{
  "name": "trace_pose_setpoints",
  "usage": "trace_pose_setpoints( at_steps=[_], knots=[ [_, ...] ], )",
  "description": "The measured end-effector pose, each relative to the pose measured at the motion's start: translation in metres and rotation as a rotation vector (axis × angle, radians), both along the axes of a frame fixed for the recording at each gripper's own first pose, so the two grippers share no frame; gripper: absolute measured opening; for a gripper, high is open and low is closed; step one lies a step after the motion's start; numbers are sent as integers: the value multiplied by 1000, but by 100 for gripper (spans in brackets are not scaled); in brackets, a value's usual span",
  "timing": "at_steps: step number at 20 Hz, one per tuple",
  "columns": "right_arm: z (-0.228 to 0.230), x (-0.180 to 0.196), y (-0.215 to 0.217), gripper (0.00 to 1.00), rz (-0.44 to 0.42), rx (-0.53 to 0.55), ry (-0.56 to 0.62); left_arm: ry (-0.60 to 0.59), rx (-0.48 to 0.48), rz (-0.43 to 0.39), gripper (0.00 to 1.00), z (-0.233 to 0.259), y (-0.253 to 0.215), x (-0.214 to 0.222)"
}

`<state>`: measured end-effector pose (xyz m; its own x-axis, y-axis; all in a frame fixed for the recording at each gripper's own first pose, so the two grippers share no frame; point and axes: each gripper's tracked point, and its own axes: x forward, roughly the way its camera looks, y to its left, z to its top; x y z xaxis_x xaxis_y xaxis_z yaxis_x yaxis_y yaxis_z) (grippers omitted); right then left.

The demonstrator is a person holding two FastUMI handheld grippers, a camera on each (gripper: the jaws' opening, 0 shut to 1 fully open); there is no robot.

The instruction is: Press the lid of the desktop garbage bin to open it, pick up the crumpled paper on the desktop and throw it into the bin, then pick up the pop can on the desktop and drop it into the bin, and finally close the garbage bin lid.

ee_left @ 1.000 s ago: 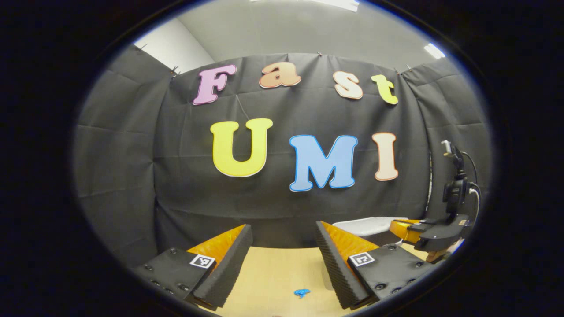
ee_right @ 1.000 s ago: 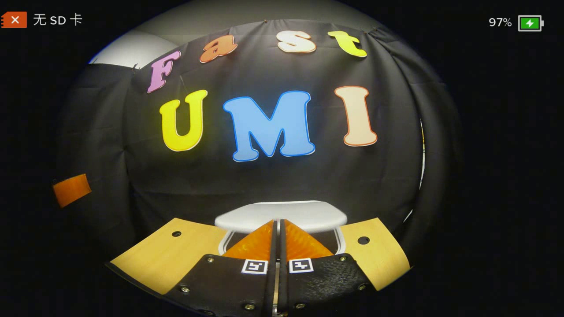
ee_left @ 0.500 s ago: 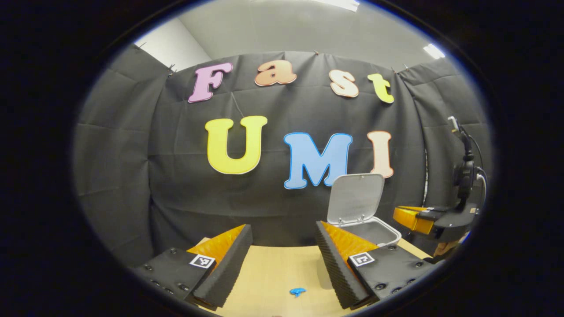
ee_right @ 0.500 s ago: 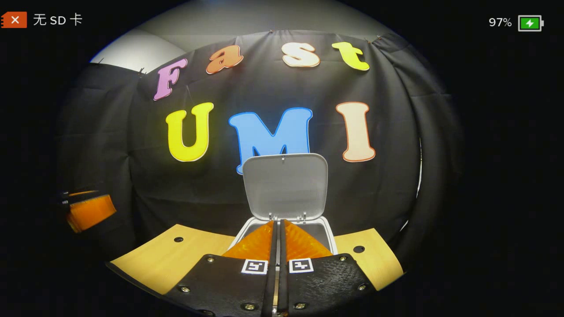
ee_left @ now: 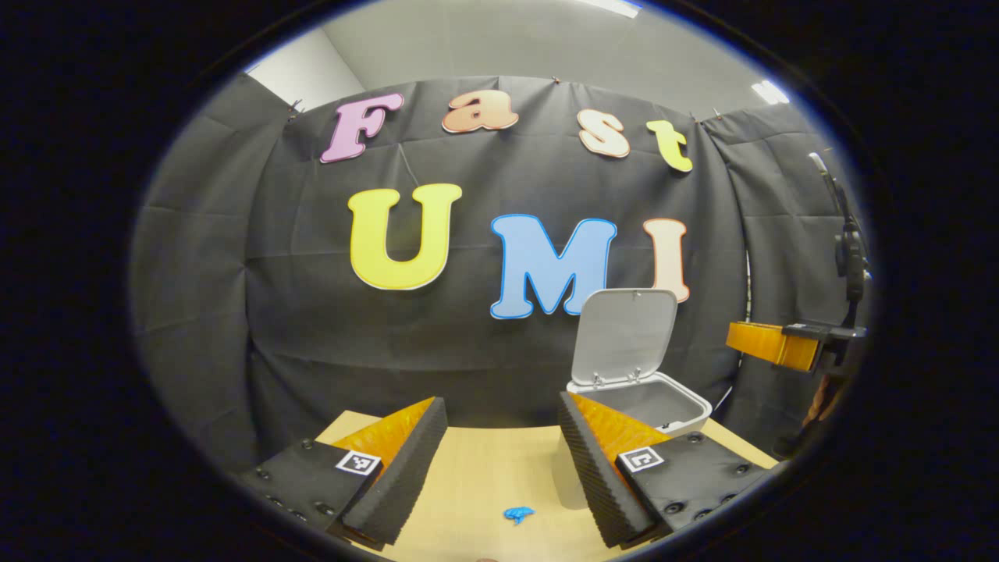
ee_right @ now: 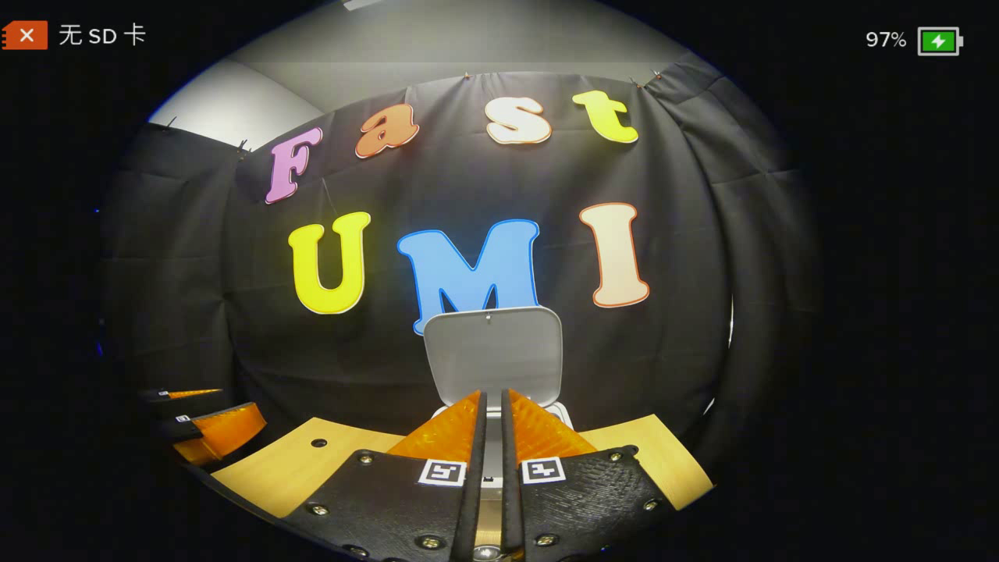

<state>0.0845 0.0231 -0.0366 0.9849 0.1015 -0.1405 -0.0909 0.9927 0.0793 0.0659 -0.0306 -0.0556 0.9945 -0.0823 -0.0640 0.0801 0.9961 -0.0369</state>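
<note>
Left gripper view has the left gripper (ee_left: 499,457) low over the near bench (ee_left: 484,476), its fingers wide apart on nothing, while the garbage bin (ee_left: 652,402) stands at the far right with its lid (ee_left: 624,336) propped upright. Right gripper view looks straight at that lid (ee_right: 493,355) past the right gripper (ee_right: 493,433), whose fingers sit almost together with a thin slit between and hold nothing; the bin looks like light, stiff plastic that could slide if shoved, so I'd press the lid's free edge gently.
</note>
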Motion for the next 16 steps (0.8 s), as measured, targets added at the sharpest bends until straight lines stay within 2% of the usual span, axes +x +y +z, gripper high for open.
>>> trace_pose_setpoints(
  at_steps=[1, 3, 5, 6, 9, 10, 11, 12, 16],
  knots=[
    [3, -1, -3, 19, -11, -5, -3, 5, -1, -8, 95, -6, -2, 3],
    [5, -2, -4, 27, -13, 3, -7, 15, 5, -29, 95, -16, -5, 10],
    [8, -5, -4, 39, -16, 10, -10, 29, 14, -56, 95, -31, -11, 18],
    [9, -6, -5, 49, -20, 10, -14, 37, 16, -69, 95, -38, -14, 21],
    [11, -10, -11, 71, -38, 5, -18, 65, 18, -106, 95, -64, -23, 31],
    [12, -13, -13, 72, -42, 4, -20, 73, 18, -118, 95, -73, -25, 34],
    [14, -14, -17, 87, -50, 3, -21, 81, 23, -128, 95, -83, -27, 37],
    [14, -15, -21, 89, -65, -1, -23, 90, 30, -138, 95, -92, -29, 42],
    [15, -21, -41, 89, -129, -9, -14, 134, 57, -169, 95, -135, -31, 60]
  ],
)
